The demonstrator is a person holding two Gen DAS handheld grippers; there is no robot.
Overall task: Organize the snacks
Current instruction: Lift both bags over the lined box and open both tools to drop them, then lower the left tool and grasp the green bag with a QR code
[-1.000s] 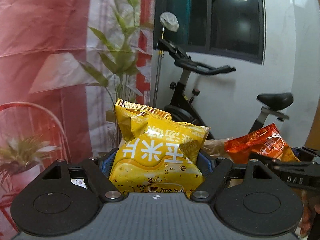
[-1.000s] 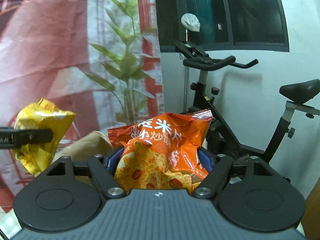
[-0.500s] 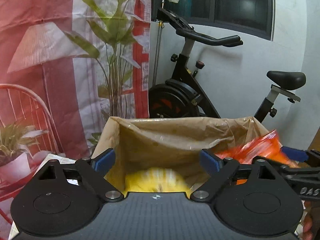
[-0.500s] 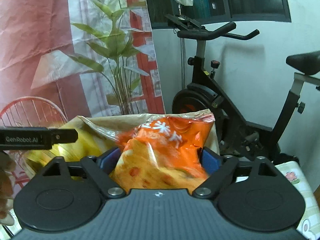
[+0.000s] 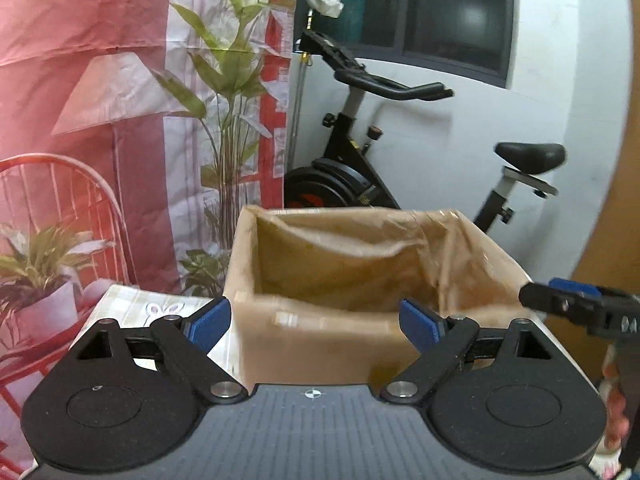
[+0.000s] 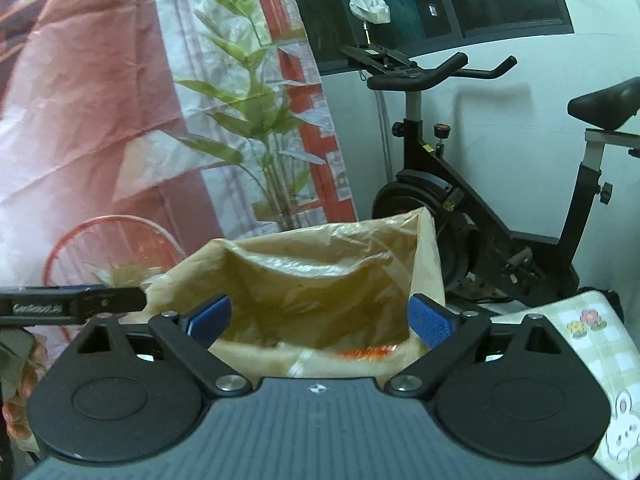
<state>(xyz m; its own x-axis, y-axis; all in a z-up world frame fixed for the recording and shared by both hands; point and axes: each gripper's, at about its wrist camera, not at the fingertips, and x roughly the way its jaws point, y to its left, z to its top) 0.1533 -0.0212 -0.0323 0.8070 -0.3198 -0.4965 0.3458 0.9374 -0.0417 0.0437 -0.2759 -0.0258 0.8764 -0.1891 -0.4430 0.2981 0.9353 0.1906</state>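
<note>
A cardboard box lined with a tan plastic bag stands on the table in front of both grippers; it also shows in the right wrist view. My left gripper is open and empty, just in front of the box's near wall. My right gripper is open and empty above the box's near rim. A sliver of the orange snack bag shows inside the box, low between the right fingers. The yellow snack bag is hidden. The right gripper's side shows at the left view's right edge, and the left gripper's side at the right view's left edge.
The table has a checked cloth with cartoon prints. An exercise bike stands behind the box by the white wall. A printed backdrop with plants and a red chair hangs to the left.
Both grippers opened and let go of their bags: the yellow bag dropped into the box first, then the orange one. Both grippers have drawn back and lowered toward the box's near side.
</note>
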